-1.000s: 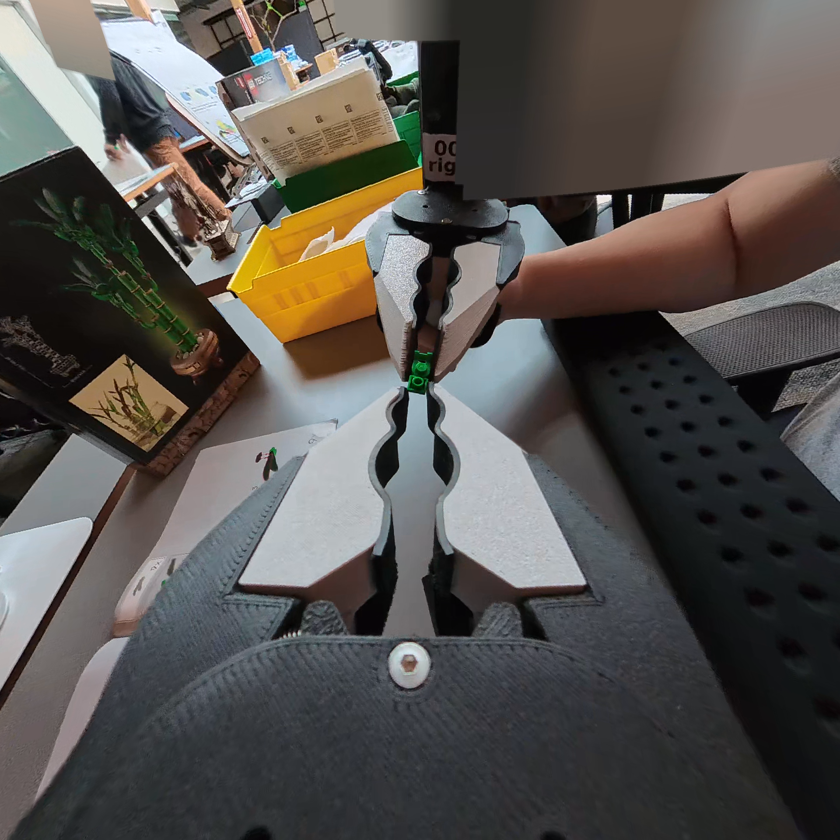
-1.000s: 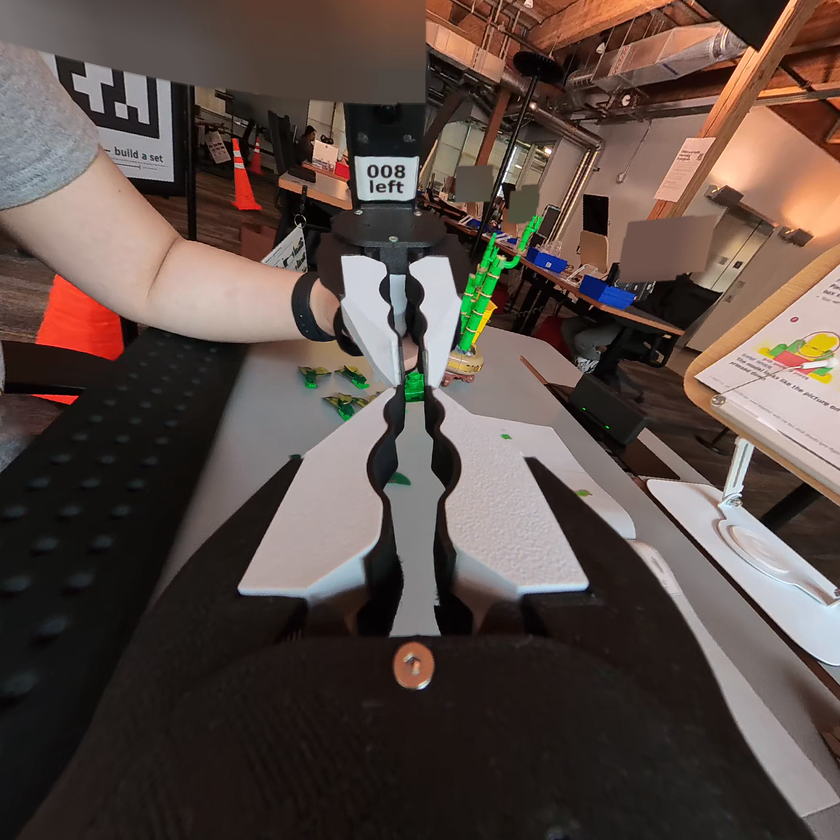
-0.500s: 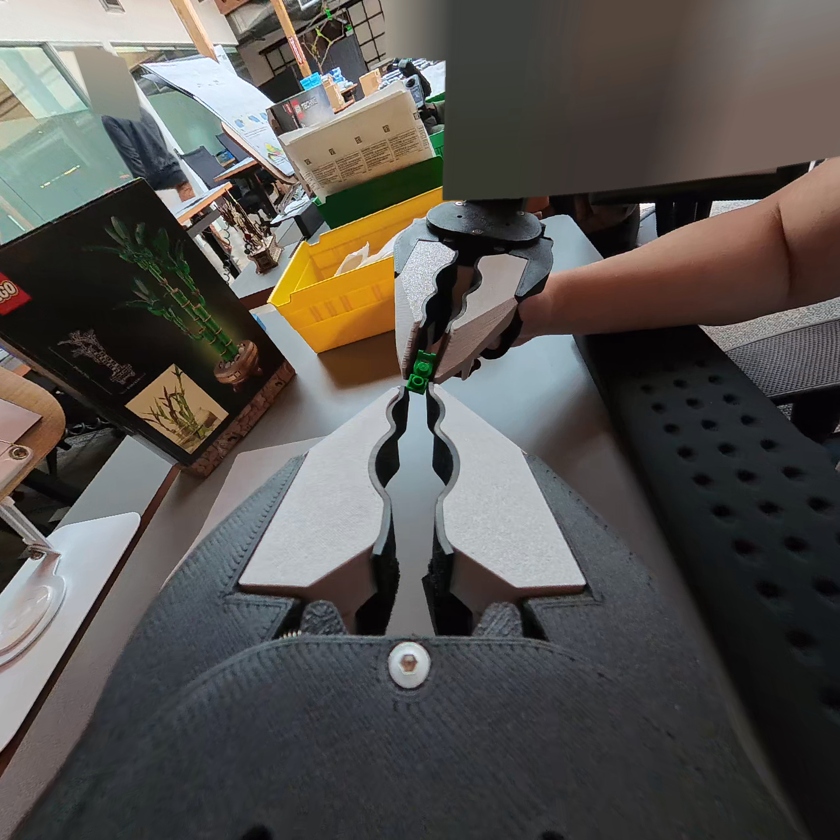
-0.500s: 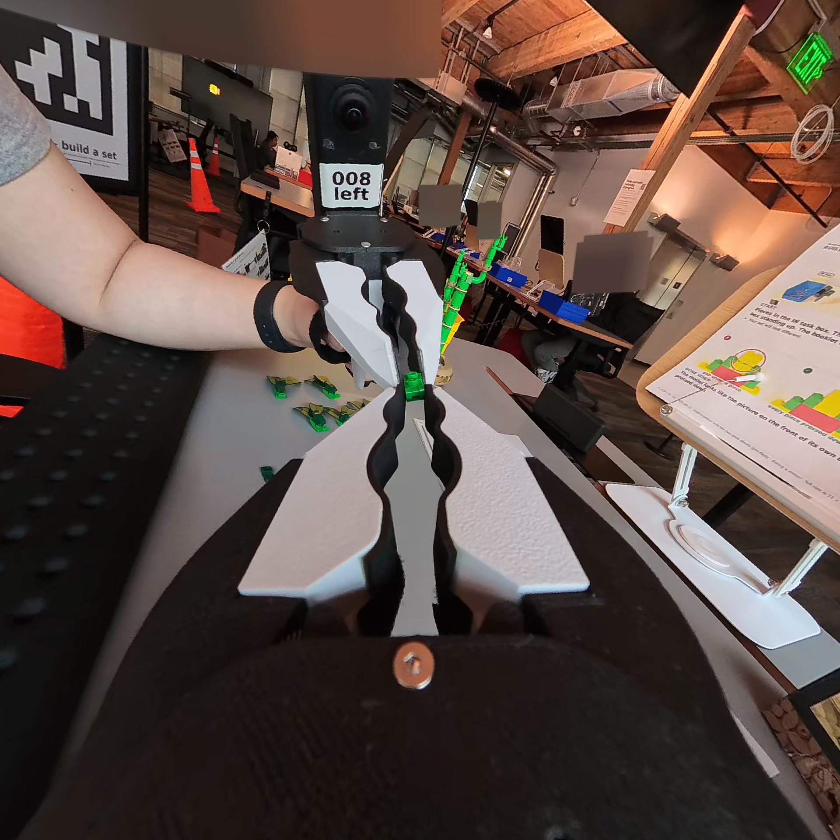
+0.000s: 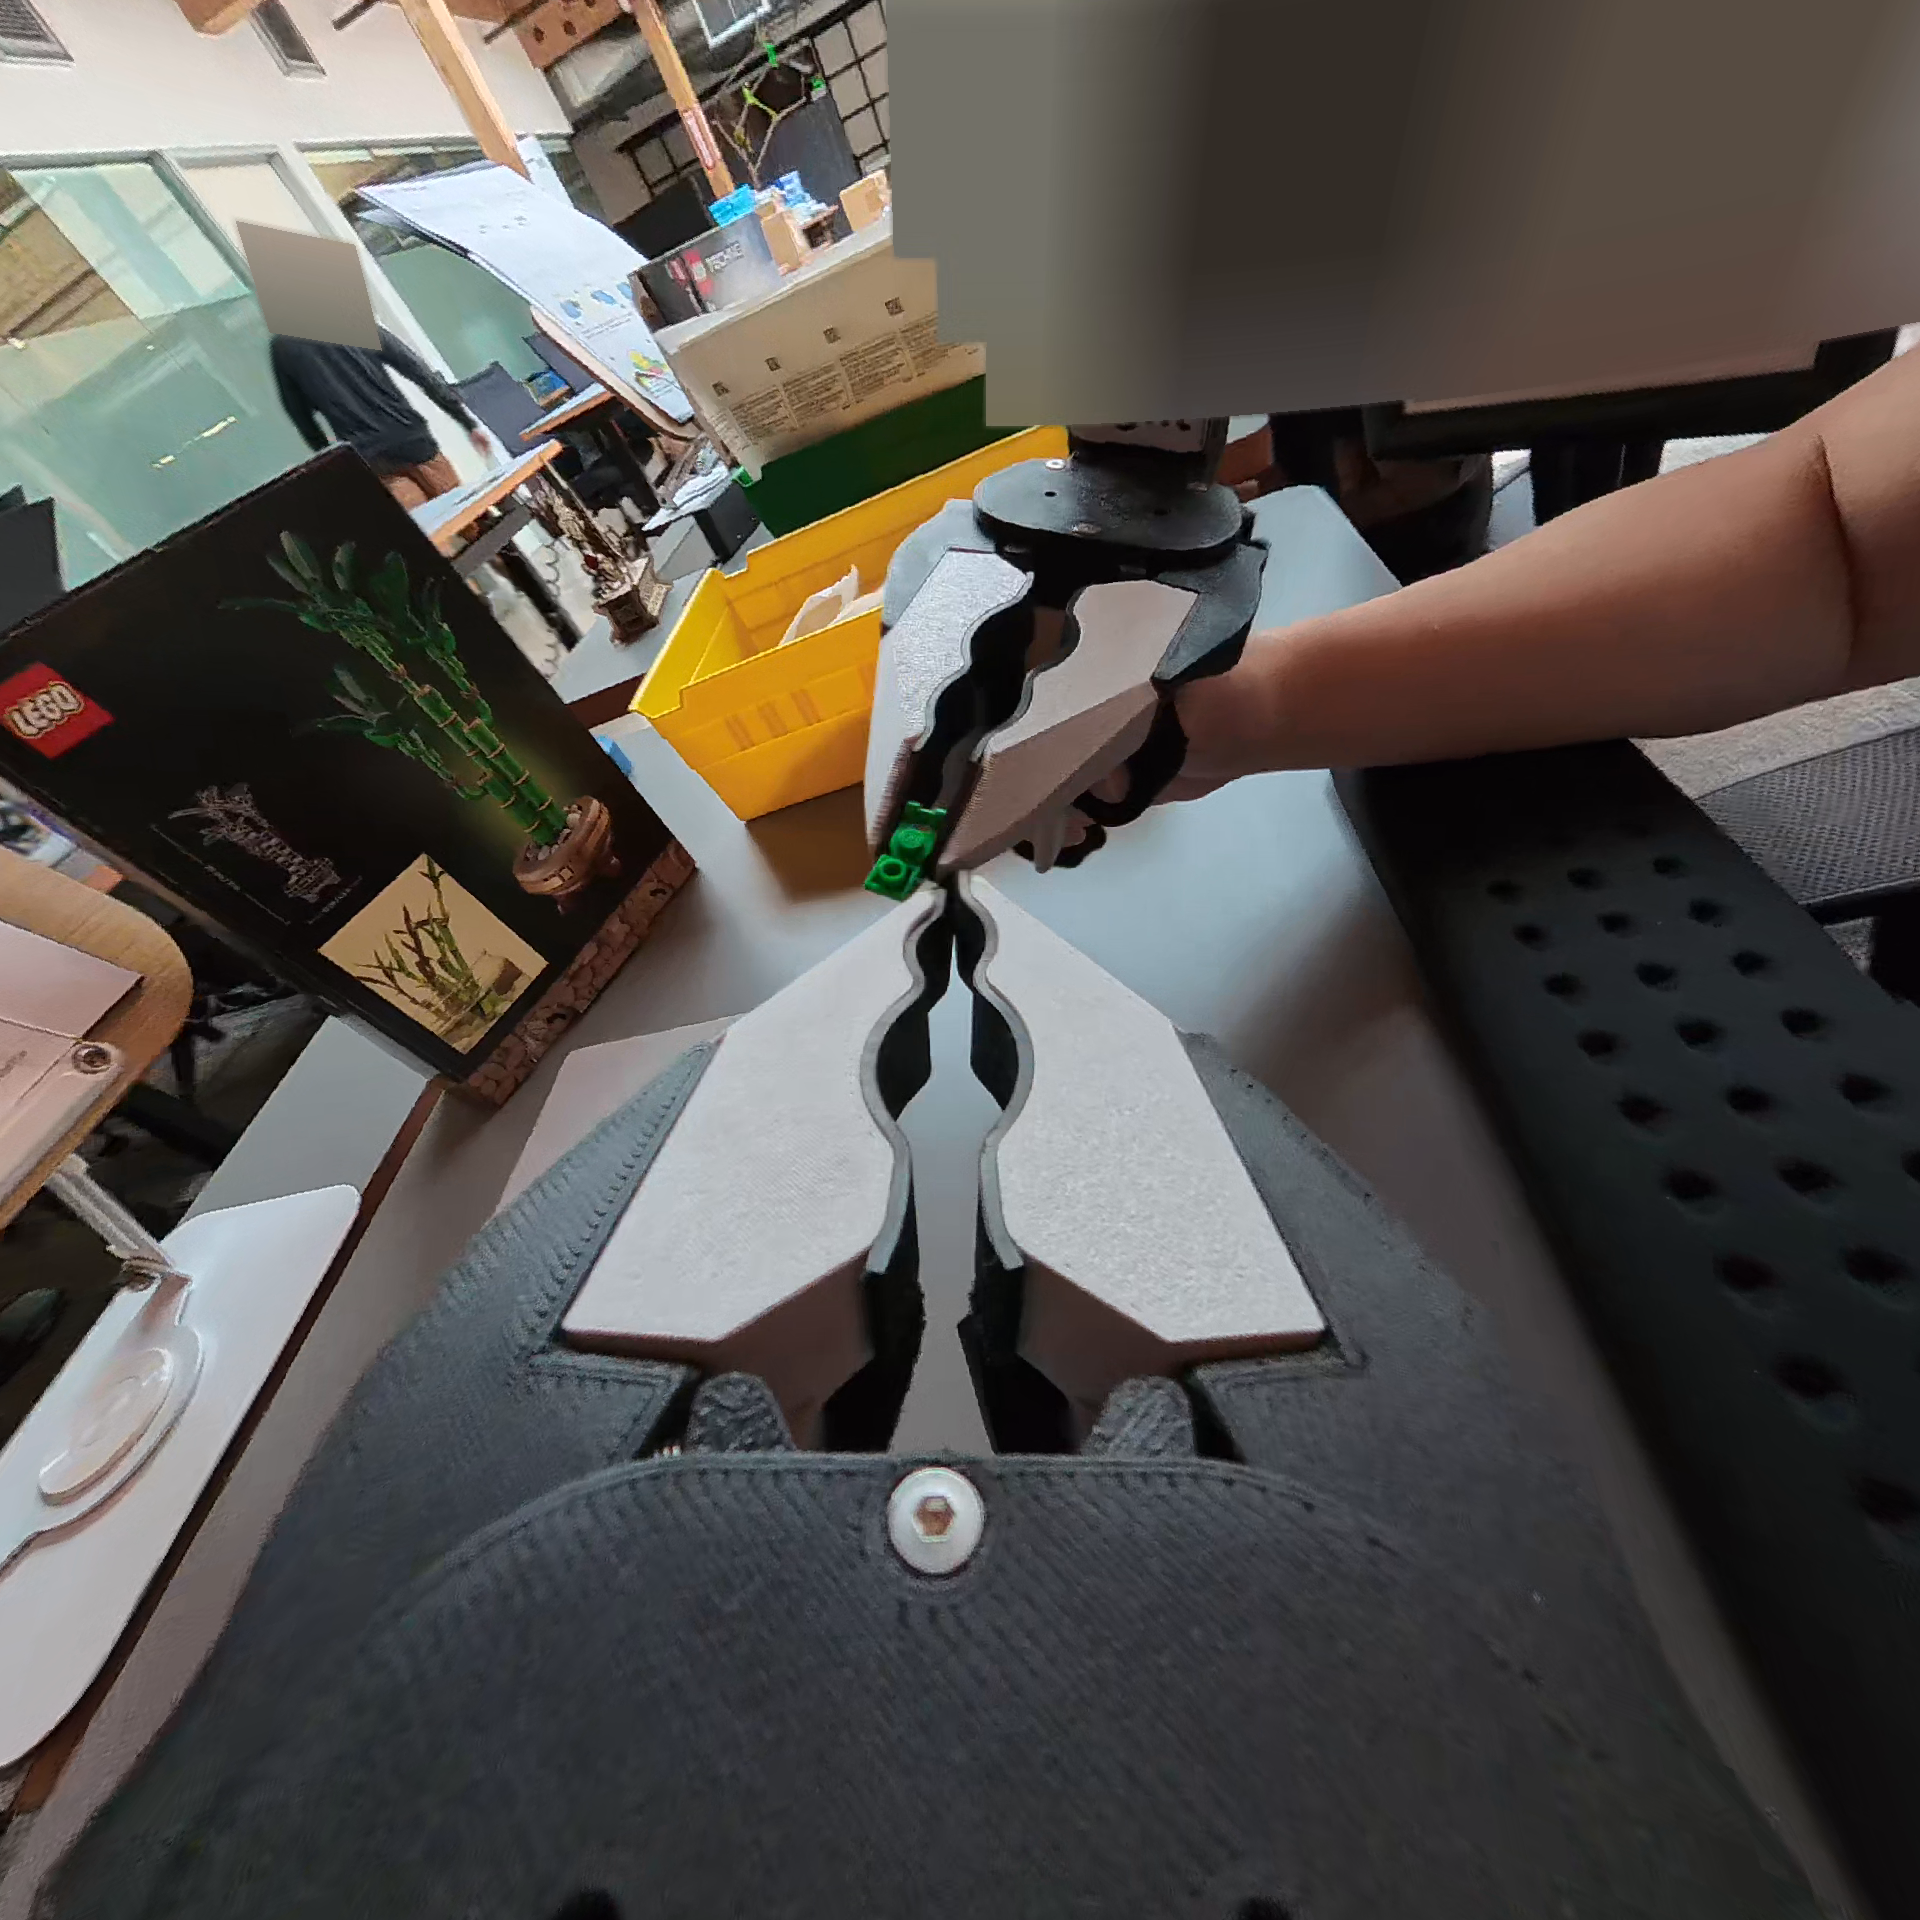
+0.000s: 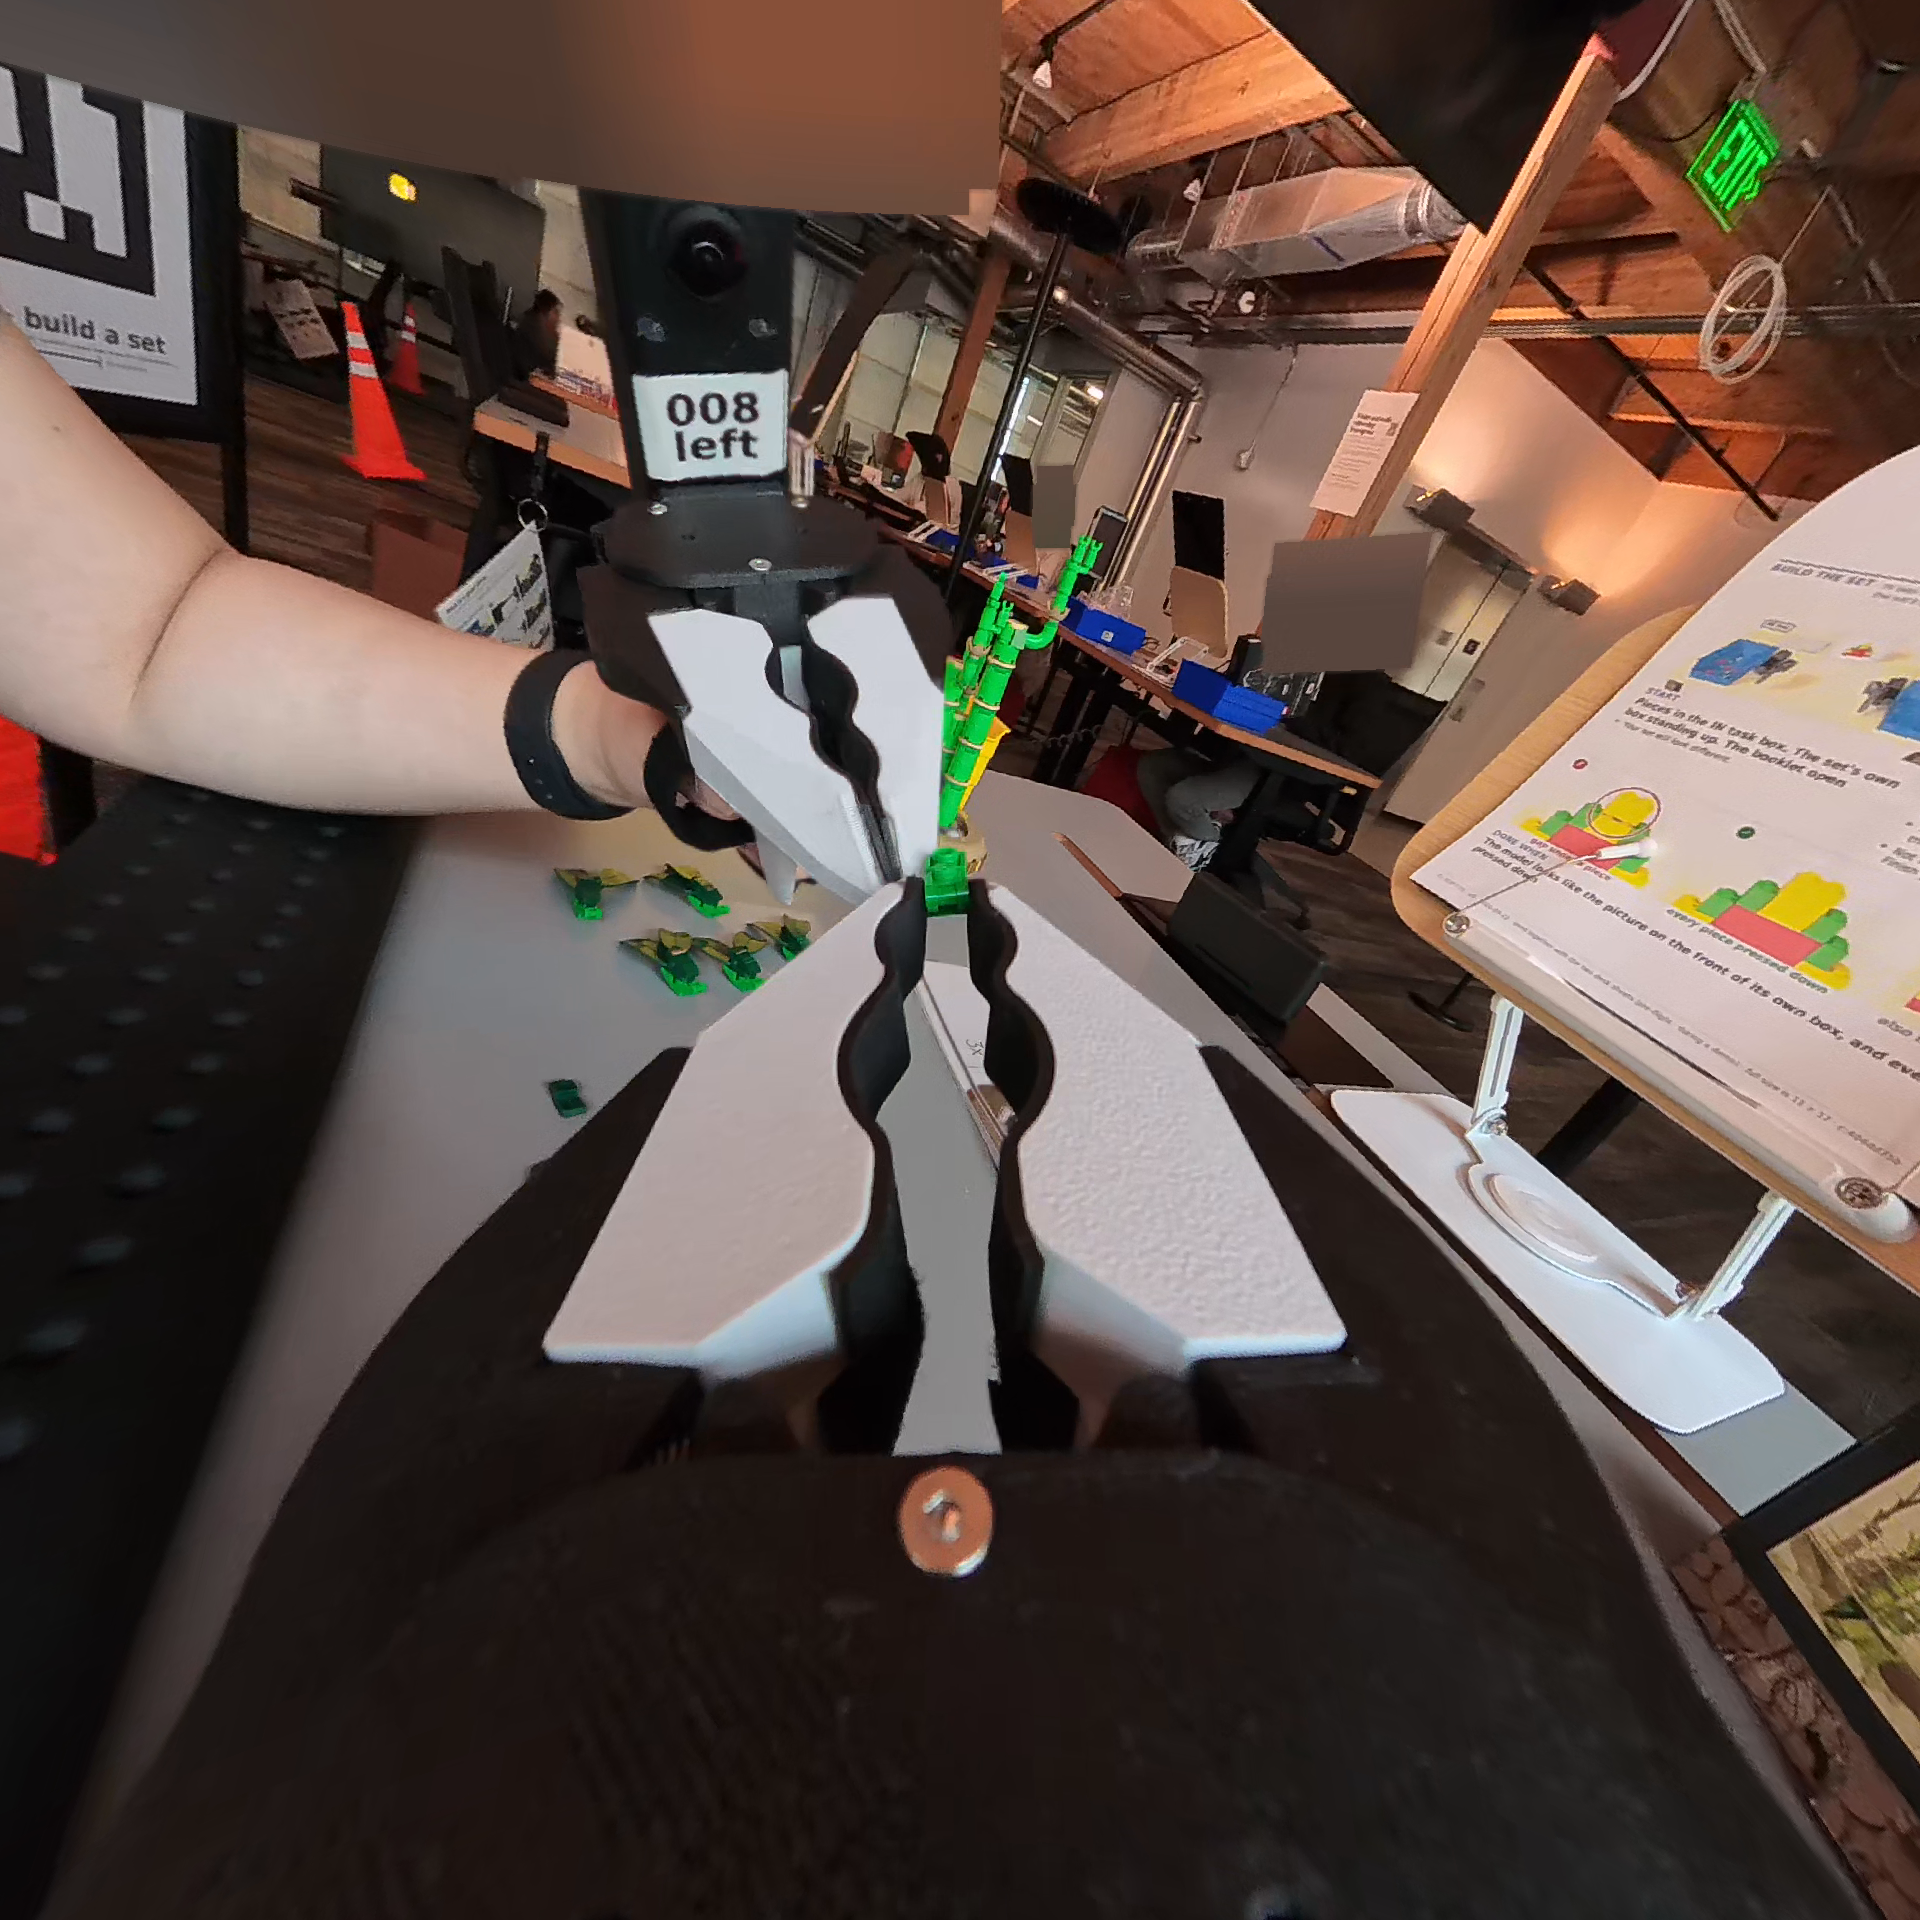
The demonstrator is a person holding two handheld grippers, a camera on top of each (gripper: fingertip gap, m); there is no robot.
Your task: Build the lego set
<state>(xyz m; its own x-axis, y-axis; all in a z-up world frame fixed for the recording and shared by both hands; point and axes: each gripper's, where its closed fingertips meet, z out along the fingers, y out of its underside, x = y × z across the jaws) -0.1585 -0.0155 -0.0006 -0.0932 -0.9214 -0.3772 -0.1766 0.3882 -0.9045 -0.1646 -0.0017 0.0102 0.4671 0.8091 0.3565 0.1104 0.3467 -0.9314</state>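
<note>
My right gripper (image 6: 945, 902) is shut on a small bright green lego piece (image 6: 945, 878), held above the grey table (image 6: 436, 1039). In the left wrist view the same piece (image 5: 904, 852) sticks out from the right gripper's fingertips (image 5: 961, 842). My left gripper (image 5: 951, 902) is shut, with its tips touching the side of that piece; I see nothing between them. It also shows in the right wrist view (image 6: 883, 868). The partly built green bamboo model (image 6: 987, 707) stands behind the grippers. Several green and yellow leaf pieces (image 6: 686, 930) lie on the table.
The set's black box (image 5: 312, 748) stands at the left, with a yellow bin (image 5: 769, 717) and a green bin (image 5: 862, 468) behind it. A sign stand (image 6: 1714, 831) on a white base (image 6: 1558, 1257) is at the right. A dark green piece (image 6: 566, 1096) lies loose. A black perforated surface (image 5: 1662, 1039) borders the table.
My left gripper's fingers have closed to almost touching. The green piece, earlier in line with the left tips, now sits just to their left in the right gripper. Both grippers have tilted and risen.
</note>
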